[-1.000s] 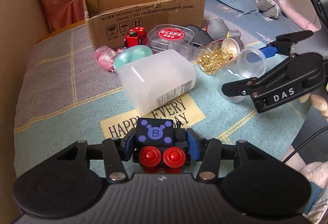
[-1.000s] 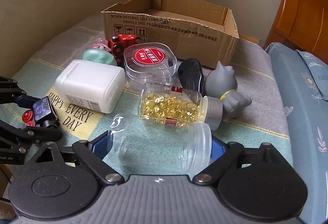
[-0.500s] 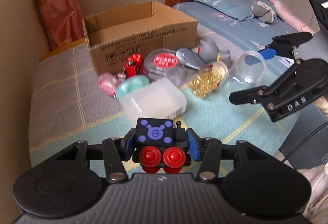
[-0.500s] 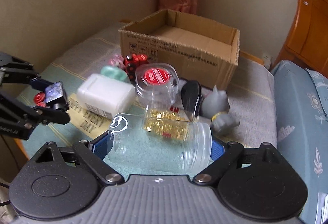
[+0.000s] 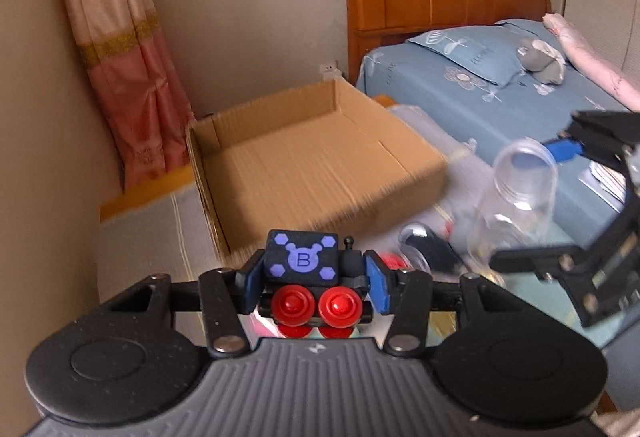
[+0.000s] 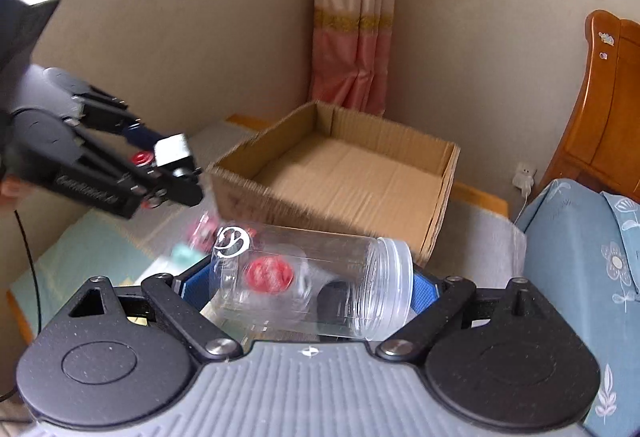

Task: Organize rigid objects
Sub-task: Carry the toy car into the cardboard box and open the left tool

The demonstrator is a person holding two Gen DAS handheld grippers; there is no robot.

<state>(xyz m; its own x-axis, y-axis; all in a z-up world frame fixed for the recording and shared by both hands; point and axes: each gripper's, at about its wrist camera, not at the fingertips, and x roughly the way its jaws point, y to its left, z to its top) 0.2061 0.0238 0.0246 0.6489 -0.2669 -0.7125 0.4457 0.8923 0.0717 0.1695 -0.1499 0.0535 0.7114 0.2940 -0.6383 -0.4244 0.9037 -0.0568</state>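
My left gripper (image 5: 312, 283) is shut on a small black toy train (image 5: 308, 277) with a purple "B" top and red wheels, held in the air in front of the open cardboard box (image 5: 304, 165). My right gripper (image 6: 308, 285) is shut on an empty clear plastic jar (image 6: 312, 281), held sideways, also raised before the box (image 6: 344, 177). The jar (image 5: 520, 197) and right gripper (image 5: 568, 205) show at the right of the left wrist view. The left gripper with the train (image 6: 168, 165) shows at the left of the right wrist view.
The box is empty inside. Below the grippers, blurred, lie a red-lidded clear container (image 6: 268, 273), a black object (image 5: 428, 249) and a teal item (image 6: 184, 253) on the cloth-covered surface. A blue bed (image 5: 500, 85) with wooden headboard stands at the right; a pink curtain (image 5: 120, 37) hangs behind.
Both grippers have risen and moved forward toward the box with their loads. The objects on the cloth have dropped low in view; the box's inside now shows.
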